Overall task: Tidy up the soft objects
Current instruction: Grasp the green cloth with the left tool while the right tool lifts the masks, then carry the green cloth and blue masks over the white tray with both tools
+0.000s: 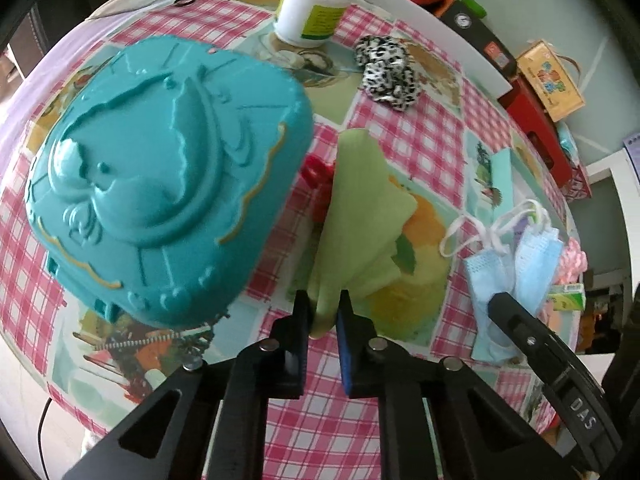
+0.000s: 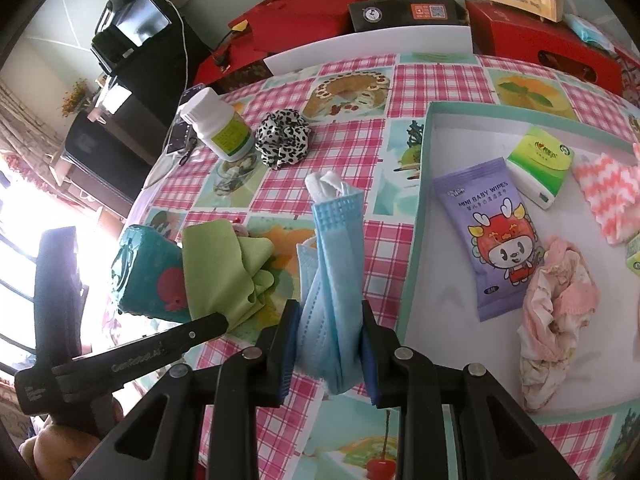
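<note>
Pinching a folded green cloth [image 1: 360, 216] between its jaws, the left gripper [image 1: 323, 312] holds it just beside the teal case [image 1: 160, 176]; the right gripper [image 2: 330, 320] clamps a blue face mask [image 2: 334, 264] further from the case, near the white tray [image 2: 448, 280].

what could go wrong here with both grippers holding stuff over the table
1. The right gripper pinches the blue face masks low down; their loose ear loops may snag the tray rim.
2. The green cloth in the left gripper hangs beside the teal box and could drag against it.
3. The two grippers are close and could collide.
</note>
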